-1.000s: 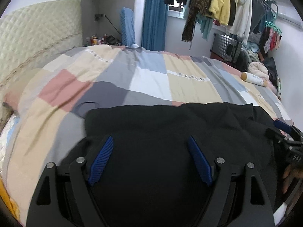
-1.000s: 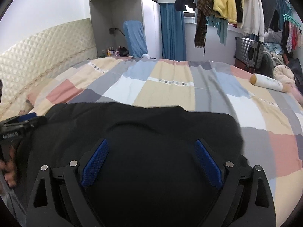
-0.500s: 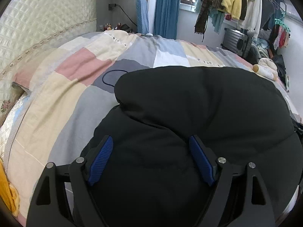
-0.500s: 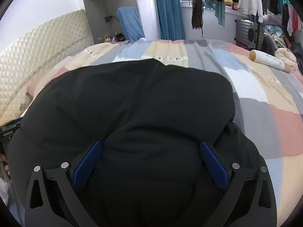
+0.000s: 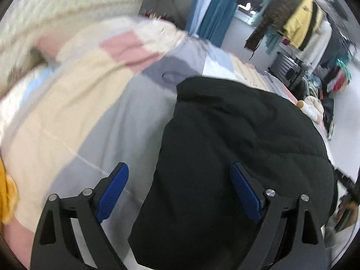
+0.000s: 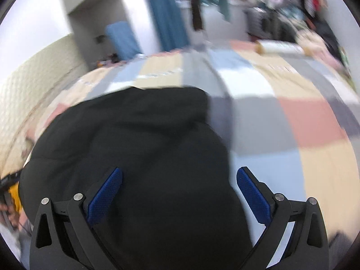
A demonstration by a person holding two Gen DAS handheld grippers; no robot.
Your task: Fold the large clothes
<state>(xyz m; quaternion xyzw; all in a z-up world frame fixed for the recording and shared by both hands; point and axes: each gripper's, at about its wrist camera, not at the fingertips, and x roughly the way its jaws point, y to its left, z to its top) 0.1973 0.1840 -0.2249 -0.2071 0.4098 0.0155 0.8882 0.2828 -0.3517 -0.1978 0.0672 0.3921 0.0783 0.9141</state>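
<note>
Black padded garment (image 5: 236, 157) sits bunched on the patchwork bedspread (image 5: 74, 117), long axis running away from both grippers. Left gripper (image 5: 180, 193) and right gripper (image 6: 180, 195) both spread wide, straddling its near edge, equally close, clamping nothing.

Home bedroom: quilted bed (image 5: 74, 103), hanging clothes (image 5: 299, 29)

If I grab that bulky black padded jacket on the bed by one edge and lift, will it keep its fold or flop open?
Probably flops: the bulky black padded jacket sags in soft rounded mounds on the patchwork quilt. Its puffiness suggests it is light for its bulk. Both the left gripper and right gripper look open, so nothing pins the fold.
</note>
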